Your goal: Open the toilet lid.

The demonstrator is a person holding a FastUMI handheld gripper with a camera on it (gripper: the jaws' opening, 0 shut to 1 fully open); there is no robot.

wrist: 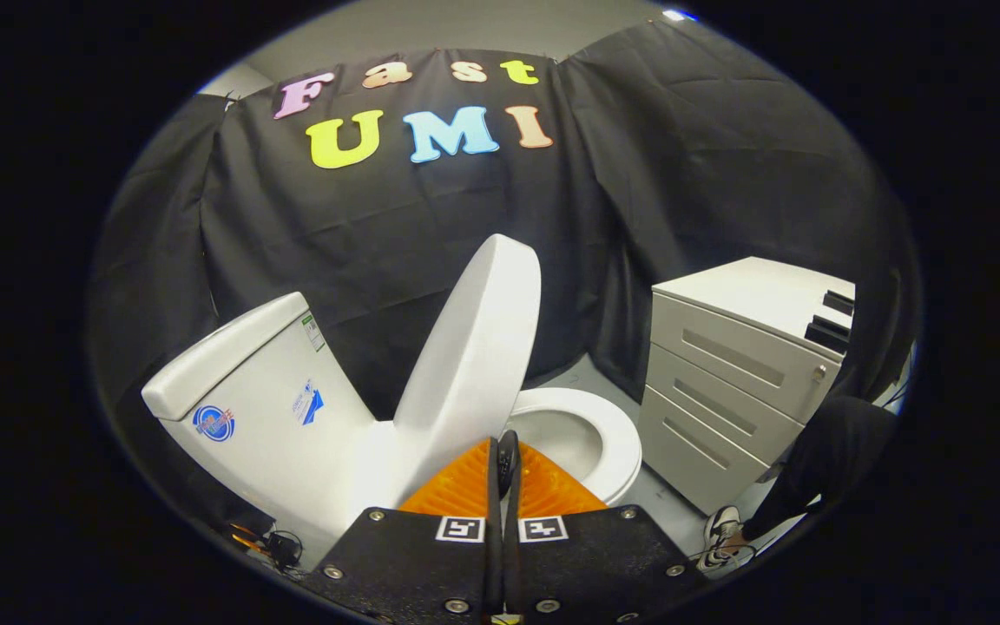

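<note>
Nearest, the hand-held gripper [507, 456] has its orange fingers [457, 490] pressed together, holding nothing, tips just short of the toilet lid [474, 347]. That lid stands raised, nearly upright, just ahead and above, with the bowl [617, 434] open beyond and the tank [248, 382] to the left. To finish well, I would nudge the lid gently back until it rests. A drawer cabinet [743, 373] stands farther right.

Toilet bowl [591, 434]: near half hidden behind raised lid [474, 347] and gripper [504, 451] fingers. Tank stickers [261, 415]: too small to make out. Person's leg [821, 460]: cut off above the knee.
</note>
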